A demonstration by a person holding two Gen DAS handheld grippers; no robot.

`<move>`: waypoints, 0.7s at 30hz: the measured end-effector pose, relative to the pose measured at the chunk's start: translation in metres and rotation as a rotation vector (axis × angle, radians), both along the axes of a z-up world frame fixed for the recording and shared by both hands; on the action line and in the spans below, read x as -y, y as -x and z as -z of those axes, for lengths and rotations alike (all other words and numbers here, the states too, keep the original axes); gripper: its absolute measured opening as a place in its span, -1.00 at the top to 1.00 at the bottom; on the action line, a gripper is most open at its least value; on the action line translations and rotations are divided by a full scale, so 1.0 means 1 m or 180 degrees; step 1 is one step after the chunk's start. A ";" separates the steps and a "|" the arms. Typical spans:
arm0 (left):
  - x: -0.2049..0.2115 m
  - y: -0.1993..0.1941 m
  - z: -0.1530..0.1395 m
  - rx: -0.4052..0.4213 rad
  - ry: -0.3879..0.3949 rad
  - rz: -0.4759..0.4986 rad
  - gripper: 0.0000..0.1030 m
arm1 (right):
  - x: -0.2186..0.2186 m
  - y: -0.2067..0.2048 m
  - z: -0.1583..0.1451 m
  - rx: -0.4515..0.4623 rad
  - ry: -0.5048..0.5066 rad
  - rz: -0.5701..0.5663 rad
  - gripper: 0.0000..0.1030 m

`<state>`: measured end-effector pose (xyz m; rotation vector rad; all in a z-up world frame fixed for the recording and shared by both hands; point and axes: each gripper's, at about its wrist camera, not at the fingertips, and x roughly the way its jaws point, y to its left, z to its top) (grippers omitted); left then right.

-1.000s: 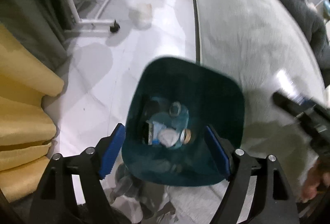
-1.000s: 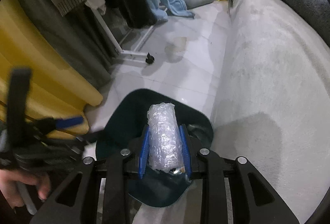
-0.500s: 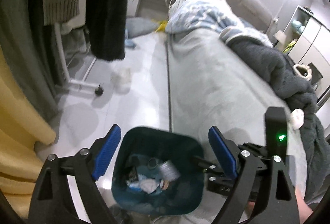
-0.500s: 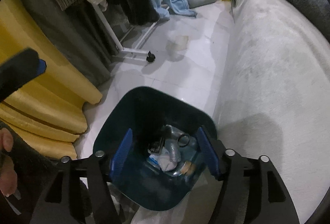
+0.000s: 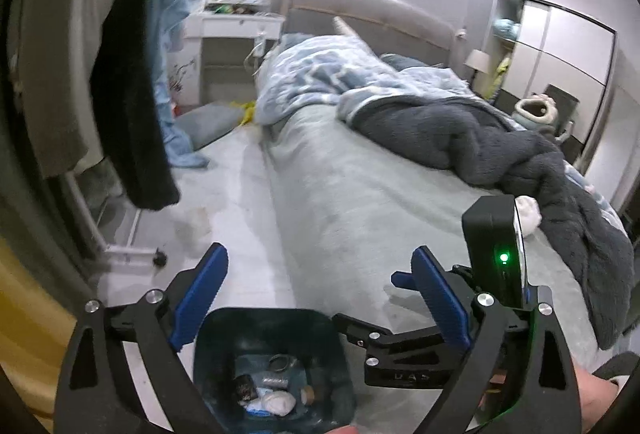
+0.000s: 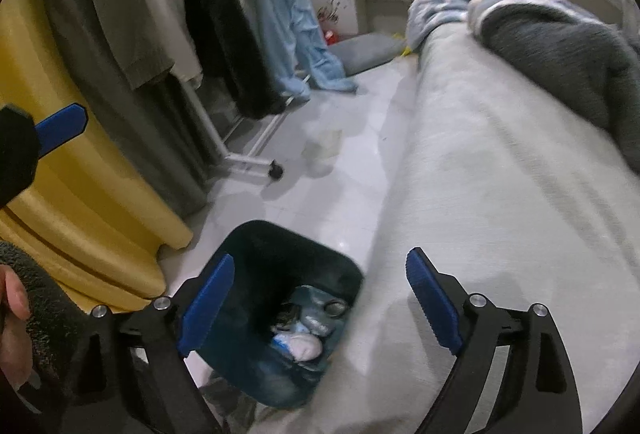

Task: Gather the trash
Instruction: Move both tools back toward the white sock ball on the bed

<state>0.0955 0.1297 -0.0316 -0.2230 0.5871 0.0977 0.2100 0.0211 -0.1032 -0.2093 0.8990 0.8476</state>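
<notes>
Jaws stand wide apart and empty on both tools: the right gripper [image 6: 318, 304] hangs over the dark teal trash bin [image 6: 256, 246] on the floor, and the left gripper [image 5: 320, 294] points across the bed [image 5: 360, 202] with the same bin [image 5: 212, 338] low between its fingers. Collected trash [image 6: 306, 330] lies at the bottom of the bin: a white wad, a clear plastic piece with a ring-shaped mouth, some blue scraps. The bin stands on the pale tiled floor [image 6: 360, 138], just beside the bed's edge and near a yellow curtain [image 6: 80, 194].

With nothing in either grip, the step in hand appears to be the search for the next piece. A likely candidate is a pale, translucent thing [image 6: 322, 150] on the floor near the caster [image 6: 275, 172] of the clothes rack [image 6: 244, 138]; a small white lump [image 5: 528, 214] on the bed beside the grey blanket [image 5: 500, 154] may be another. Doing this well would mean approaching with the jaws kept open, straddling the piece squarely, and closing gently, since thin plastic would likely crumple or slip.

Much is uncertain. The floor object is blurred, so cup, bag or lid cannot be told apart. The bin's near wall is cut off by the frame and the gripper bodies, and folds of the blanket could conceal more litter.
</notes>
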 end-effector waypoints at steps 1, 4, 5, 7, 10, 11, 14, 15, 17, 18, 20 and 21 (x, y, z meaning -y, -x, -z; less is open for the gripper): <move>0.006 0.000 -0.003 0.0026 -0.0014 0.0025 -0.84 | 0.010 0.001 -0.004 0.0055 -0.0010 0.0041 -0.74; 0.023 -0.001 -0.010 0.0103 -0.0139 0.0065 -0.86 | 0.028 -0.001 -0.011 0.0137 -0.0024 0.0135 -0.76; 0.028 0.001 -0.012 0.0133 -0.0204 0.0073 -0.88 | 0.033 -0.002 -0.013 0.0164 -0.0031 0.0166 -0.76; 0.038 0.001 -0.016 0.0166 -0.0308 0.0085 -0.90 | 0.049 -0.003 -0.019 0.0211 -0.0050 0.0235 -0.76; 0.045 0.000 -0.020 0.0205 -0.0291 0.0105 -0.91 | 0.064 -0.004 -0.024 0.0282 -0.0059 0.0298 -0.77; 0.046 -0.001 -0.022 0.0225 -0.0294 0.0088 -0.91 | 0.070 -0.003 -0.025 0.0318 -0.0038 0.0314 -0.77; 0.050 -0.004 -0.026 0.0299 -0.0321 0.0041 -0.91 | 0.087 -0.003 -0.026 0.0421 0.0031 0.0361 -0.77; 0.051 -0.006 -0.028 0.0311 -0.0324 0.0040 -0.91 | 0.093 -0.005 -0.025 0.0452 0.0047 0.0396 -0.77; 0.056 -0.010 -0.029 0.0288 -0.0353 0.0053 -0.91 | 0.104 -0.007 -0.025 0.0482 0.0064 0.0433 -0.77; 0.060 -0.014 -0.029 0.0263 -0.0361 0.0095 -0.91 | 0.111 -0.008 -0.024 0.0516 0.0086 0.0463 -0.77; 0.068 -0.022 -0.028 0.0194 -0.0377 0.0202 -0.91 | 0.120 -0.011 -0.023 0.0536 0.0091 0.0489 -0.77; 0.071 -0.024 -0.027 0.0173 -0.0366 0.0266 -0.91 | 0.126 -0.010 -0.024 0.0559 0.0079 0.0501 -0.77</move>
